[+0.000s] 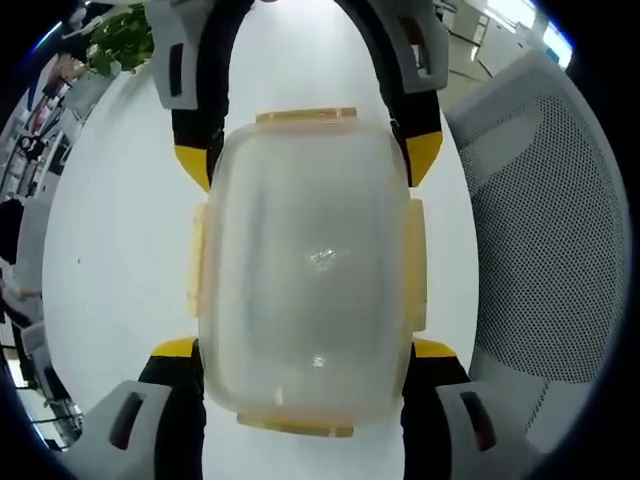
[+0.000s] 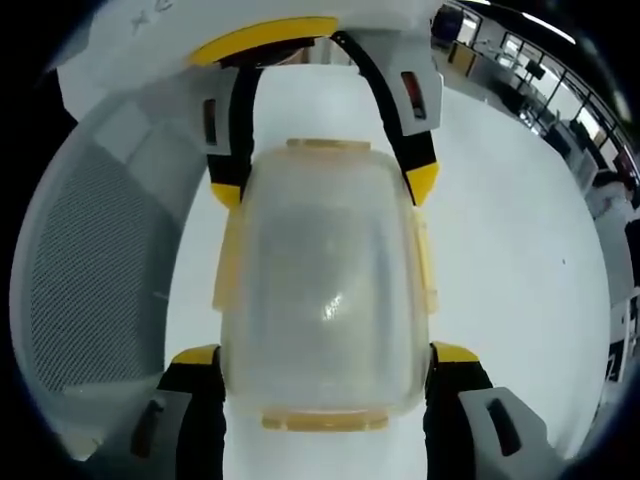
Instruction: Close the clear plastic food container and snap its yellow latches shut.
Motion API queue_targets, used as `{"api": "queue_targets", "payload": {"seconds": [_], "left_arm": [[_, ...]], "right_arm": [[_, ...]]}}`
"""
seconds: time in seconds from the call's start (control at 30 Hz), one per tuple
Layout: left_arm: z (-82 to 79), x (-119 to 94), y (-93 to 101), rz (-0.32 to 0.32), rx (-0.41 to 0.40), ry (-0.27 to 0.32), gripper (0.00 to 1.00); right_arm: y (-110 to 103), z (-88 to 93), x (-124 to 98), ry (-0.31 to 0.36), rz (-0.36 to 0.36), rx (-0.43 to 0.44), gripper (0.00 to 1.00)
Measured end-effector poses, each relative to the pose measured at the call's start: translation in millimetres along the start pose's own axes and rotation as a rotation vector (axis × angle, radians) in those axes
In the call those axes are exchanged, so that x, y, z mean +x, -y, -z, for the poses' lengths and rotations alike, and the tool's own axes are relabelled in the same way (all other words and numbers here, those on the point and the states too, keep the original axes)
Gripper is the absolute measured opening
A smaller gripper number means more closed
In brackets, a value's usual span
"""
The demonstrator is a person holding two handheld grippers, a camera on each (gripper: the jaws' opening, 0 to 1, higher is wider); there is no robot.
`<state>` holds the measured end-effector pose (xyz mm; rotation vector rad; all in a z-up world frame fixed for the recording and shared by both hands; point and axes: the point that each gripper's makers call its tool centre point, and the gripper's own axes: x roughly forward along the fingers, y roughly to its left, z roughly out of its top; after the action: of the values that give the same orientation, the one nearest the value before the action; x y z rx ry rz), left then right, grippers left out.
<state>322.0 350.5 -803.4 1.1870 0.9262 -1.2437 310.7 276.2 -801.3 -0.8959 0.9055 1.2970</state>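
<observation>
Box sits lid-on on the white table, long axis running straight from my left claw to my right claw — one at each end. Both spread wide, straddling its ends, no grip. Latches look unsnapped — can't be sure. Mesh chair alongside.

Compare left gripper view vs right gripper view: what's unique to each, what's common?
Left gripper view alone: a green plant at the upper left, past the far edge of the white table.

Right gripper view alone: the other gripper's white housing with a yellow band across the top.

Both: the clear container with its lid on and yellow latches, one gripper's jaws either side of its near end and the other's either side of its far end, and a grey mesh chair beside the table.
</observation>
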Motion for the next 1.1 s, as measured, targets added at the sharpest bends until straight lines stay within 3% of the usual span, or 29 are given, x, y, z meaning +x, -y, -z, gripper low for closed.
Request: {"api": "queue_targets", "payload": {"seconds": [0.6, 1.1], "left_arm": [[24.4, -4.9, -2.9, 0.000, -0.012, 0.021, 0.82], [25.5, -4.2, -2.6, 0.000, -0.016, 0.037, 0.82]], "right_arm": [[3.1, -23.1, 10.1, -0.023, 0.001, -0.005, 0.83], [2.2, -23.8, 10.9, -0.026, 0.006, -0.003, 0.83]]}}
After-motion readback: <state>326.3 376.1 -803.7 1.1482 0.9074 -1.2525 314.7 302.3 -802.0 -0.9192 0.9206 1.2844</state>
